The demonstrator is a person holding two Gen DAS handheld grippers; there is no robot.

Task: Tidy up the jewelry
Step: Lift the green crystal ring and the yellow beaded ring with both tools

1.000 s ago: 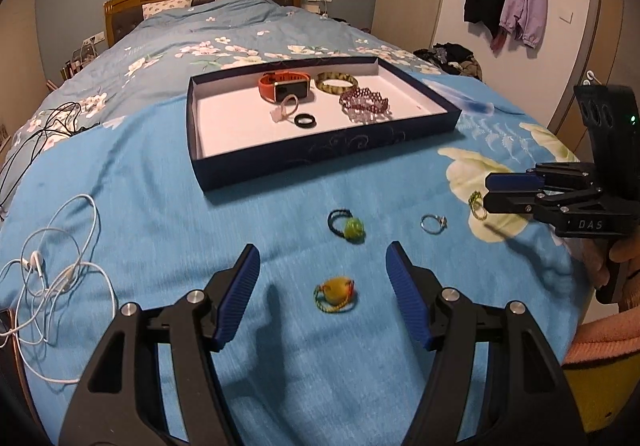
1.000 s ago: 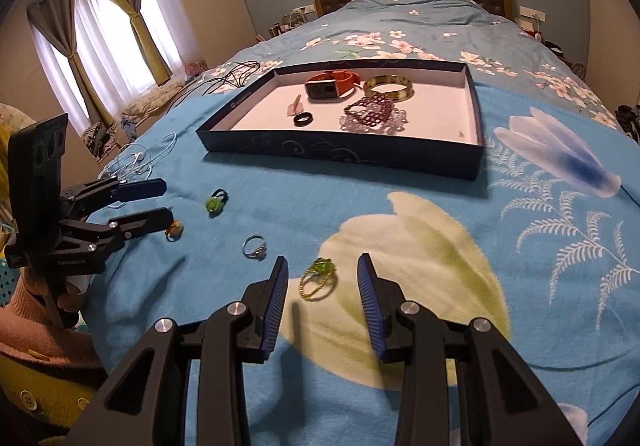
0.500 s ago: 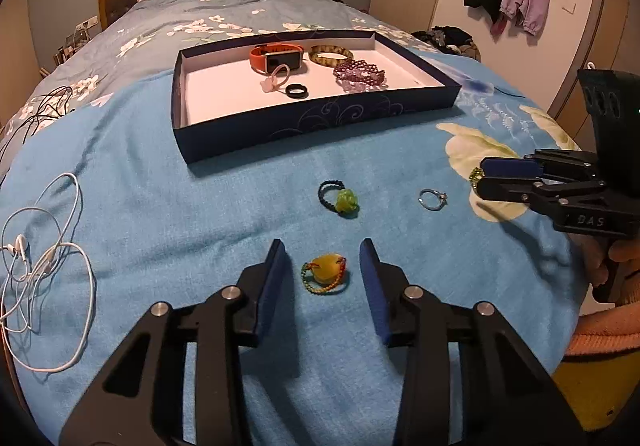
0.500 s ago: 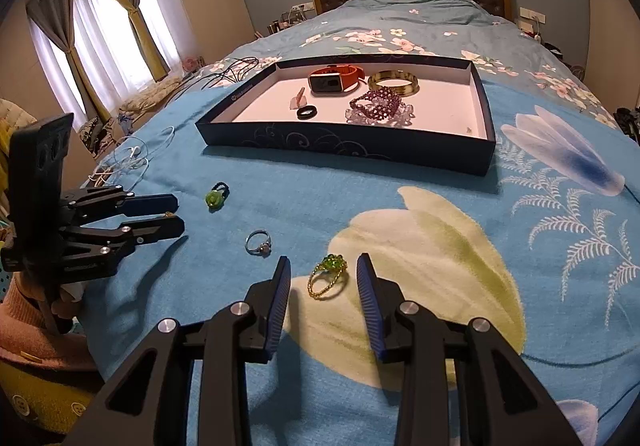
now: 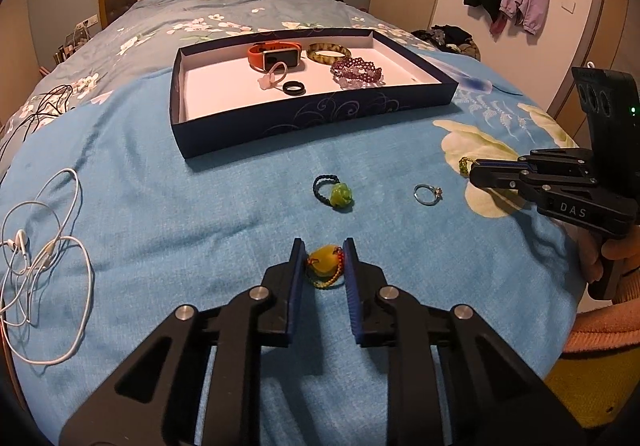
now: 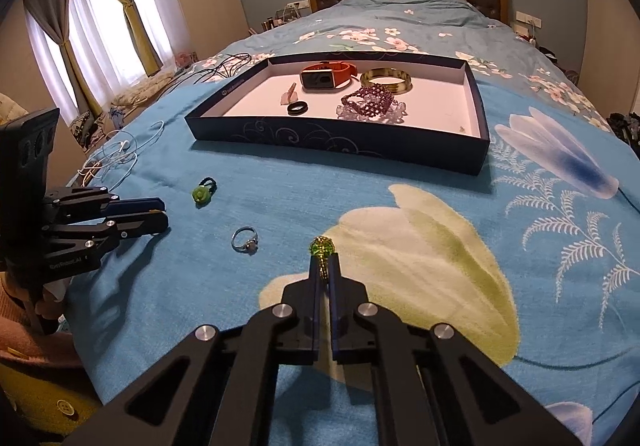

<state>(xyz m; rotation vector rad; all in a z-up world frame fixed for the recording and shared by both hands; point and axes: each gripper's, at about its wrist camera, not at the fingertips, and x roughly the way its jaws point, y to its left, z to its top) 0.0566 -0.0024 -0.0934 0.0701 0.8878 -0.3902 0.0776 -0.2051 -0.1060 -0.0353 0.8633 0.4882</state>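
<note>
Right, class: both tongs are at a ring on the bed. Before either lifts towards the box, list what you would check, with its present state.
1. Left tongs closed on the yellow-stone beaded ring: ok, both pads touch it.
2. Right tongs closed on the green-beaded gold ring: ok, band pinched, bead cluster sticking out.
3. Rings lifted off the blue floral bedspread: cannot tell.
4. Free space in the dark blue cardboard box: ok, its white floor is bare at the near left.
5. Silver stone-set ring and green-rose black-cord ring outside both grips: ok, lying apart.
6. White earphone cable away from the left tongs: ok.
</note>
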